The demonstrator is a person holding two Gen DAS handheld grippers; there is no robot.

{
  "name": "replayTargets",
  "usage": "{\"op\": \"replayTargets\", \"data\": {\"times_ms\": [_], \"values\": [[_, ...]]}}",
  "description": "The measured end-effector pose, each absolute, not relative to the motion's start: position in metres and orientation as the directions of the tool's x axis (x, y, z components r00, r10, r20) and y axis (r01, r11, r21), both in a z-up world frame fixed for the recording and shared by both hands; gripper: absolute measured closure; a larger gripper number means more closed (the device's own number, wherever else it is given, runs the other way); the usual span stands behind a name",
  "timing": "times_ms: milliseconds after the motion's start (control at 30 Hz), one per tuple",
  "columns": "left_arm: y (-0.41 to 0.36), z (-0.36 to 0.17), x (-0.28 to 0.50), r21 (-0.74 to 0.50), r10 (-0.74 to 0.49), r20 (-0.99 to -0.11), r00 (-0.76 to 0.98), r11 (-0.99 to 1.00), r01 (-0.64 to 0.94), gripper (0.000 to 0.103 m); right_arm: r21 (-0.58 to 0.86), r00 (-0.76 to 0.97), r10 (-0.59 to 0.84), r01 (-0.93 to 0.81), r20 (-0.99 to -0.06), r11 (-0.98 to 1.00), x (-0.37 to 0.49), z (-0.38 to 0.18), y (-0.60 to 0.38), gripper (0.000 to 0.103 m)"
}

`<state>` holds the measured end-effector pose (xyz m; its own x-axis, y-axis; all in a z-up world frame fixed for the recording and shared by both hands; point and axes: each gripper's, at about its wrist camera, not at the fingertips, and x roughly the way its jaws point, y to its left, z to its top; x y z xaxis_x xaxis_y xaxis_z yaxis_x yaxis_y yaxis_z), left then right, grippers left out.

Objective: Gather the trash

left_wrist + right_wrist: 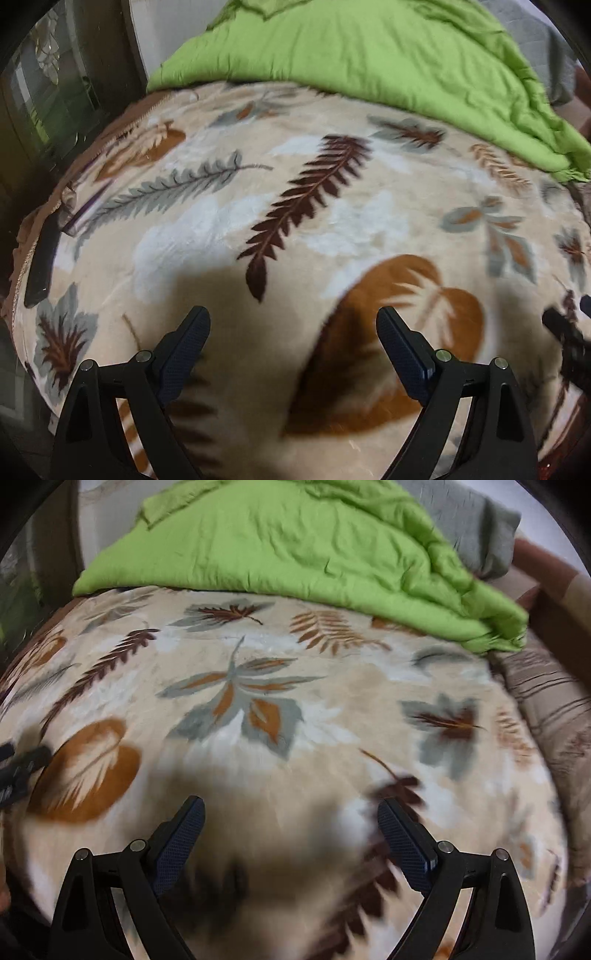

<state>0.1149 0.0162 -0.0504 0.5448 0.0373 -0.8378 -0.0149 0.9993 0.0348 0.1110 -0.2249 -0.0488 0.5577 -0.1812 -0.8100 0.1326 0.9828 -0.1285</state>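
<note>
No piece of trash shows in either view. My left gripper [293,321] is open and empty, held above a beige blanket [207,221] printed with leaves. My right gripper [291,808] is also open and empty above the same blanket [332,686]. The right gripper's dark tip shows blurred at the right edge of the left wrist view [565,332]. The left gripper's tip shows at the left edge of the right wrist view [22,768].
A folded green quilt [369,55] lies across the far end of the bed, also in the right wrist view [295,546]. A dark phone-like slab [42,262] lies at the bed's left edge. A grey pillow [469,524] and striped bedding [546,694] are at the right.
</note>
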Motion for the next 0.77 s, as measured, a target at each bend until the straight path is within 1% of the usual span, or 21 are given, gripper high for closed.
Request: {"op": "replayTargets", "data": {"times_ms": [67, 100, 167, 233, 267, 333, 400, 567, 700, 767], "values": [[0.016, -0.062, 0.129, 0.006, 0.011, -0.865, 0.501, 1.0, -0.013, 0.012, -0.104, 0.548, -0.194, 0.191, -0.813, 0.976, 0.13, -0.059, -0.231, 0.007], [0.016, -0.066, 0.136, 0.023, 0.029, -0.869, 0.494, 1.0, -0.018, 0.012, -0.09, 0.546, -0.216, 0.248, -0.81, 0.965, 0.137, -0.066, -0.236, 0.007], [0.012, -0.064, 0.144, 0.056, 0.047, -0.85, 0.525, 0.998, 0.001, 0.011, -0.07, 0.541, -0.23, 0.301, -0.809, 0.951, 0.148, -0.076, -0.242, 0.007], [0.005, -0.066, 0.153, 0.058, 0.031, -0.843, 0.536, 0.998, 0.034, 0.01, -0.055, 0.532, -0.238, 0.337, -0.813, 0.94, 0.154, -0.079, -0.246, 0.002], [0.003, -0.069, 0.156, 0.064, 0.031, -0.841, 0.54, 0.997, 0.042, 0.005, -0.056, 0.527, -0.249, 0.355, -0.813, 0.933, 0.153, -0.079, -0.245, 0.0], [-0.001, -0.073, 0.157, 0.069, 0.019, -0.83, 0.557, 0.995, 0.068, 0.0, -0.055, 0.53, -0.261, 0.372, -0.807, 0.927, 0.151, -0.08, -0.244, 0.0], [-0.004, -0.074, 0.158, 0.063, 0.006, -0.83, 0.558, 0.995, 0.082, 0.0, -0.06, 0.547, -0.276, 0.379, -0.791, 0.923, 0.147, -0.082, -0.241, 0.0], [-0.005, -0.072, 0.153, 0.045, -0.017, -0.824, 0.566, 0.994, 0.095, 0.0, -0.039, 0.551, -0.26, 0.38, -0.793, 0.924, 0.141, -0.084, -0.235, 0.0], [0.003, -0.079, 0.176, 0.032, -0.031, -0.822, 0.569, 0.994, 0.1, 0.0, -0.042, 0.549, -0.26, 0.377, -0.795, 0.925, 0.146, -0.083, -0.242, 0.0], [0.003, -0.079, 0.173, 0.039, -0.024, -0.82, 0.572, 0.994, 0.097, 0.0, -0.043, 0.548, -0.26, 0.376, -0.795, 0.926, 0.148, -0.083, -0.243, 0.0]]}}
